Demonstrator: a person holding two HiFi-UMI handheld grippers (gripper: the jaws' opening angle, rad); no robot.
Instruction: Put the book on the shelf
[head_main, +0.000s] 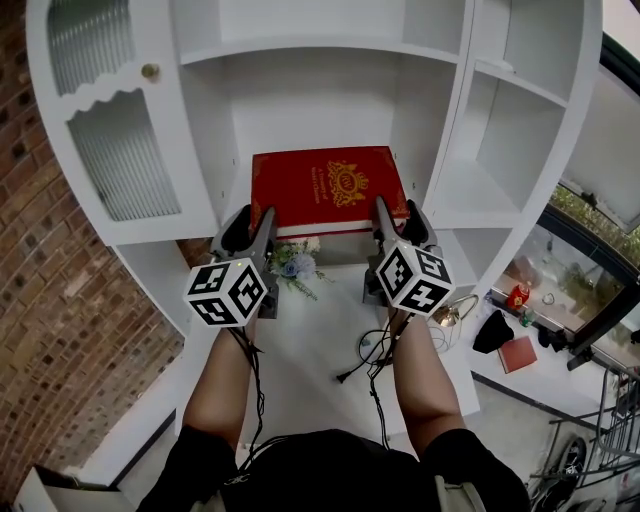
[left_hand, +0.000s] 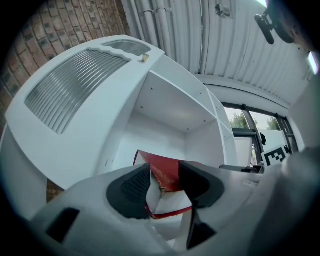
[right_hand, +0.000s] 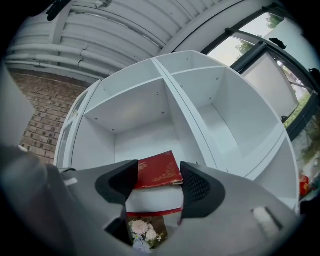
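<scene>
In the middle compartment of the white shelf unit (head_main: 320, 100), the red book (head_main: 325, 185) lies cover-up. Its gold emblem faces you and its near edge sits at the compartment's mouth. You have a claw at each near corner.

Your left claw (head_main: 256, 213) is at the near left corner. One jaw lies over the cover and the other sits outside the book's left edge. In the left gripper view the corner of the book (left_hand: 167, 172) fills the gap of the left claw (left_hand: 165, 175), with the red cover against one pad and the white page block against the other. It is pinching that corner.

Your right claw (head_main: 400, 212) straddles the near right corner in the same way. In the right gripper view the right claw (right_hand: 159, 177) stands spread. The book (right_hand: 157, 170) runs behind the left jaw and its corner just reaches the right pad, with no clear squeeze.

Below the book's near edge, a small bunch of flowers (head_main: 295, 265) sits between your two marker cubes, and it also shows low in the right gripper view (right_hand: 140, 230). Nearer you, a dark cable (head_main: 370, 360) trails over the white tabletop (head_main: 300, 400). To the far left, a ribbed door (head_main: 120, 160) closes the neighbouring compartment, and a brick wall (head_main: 50, 300) stands at the left.
</scene>
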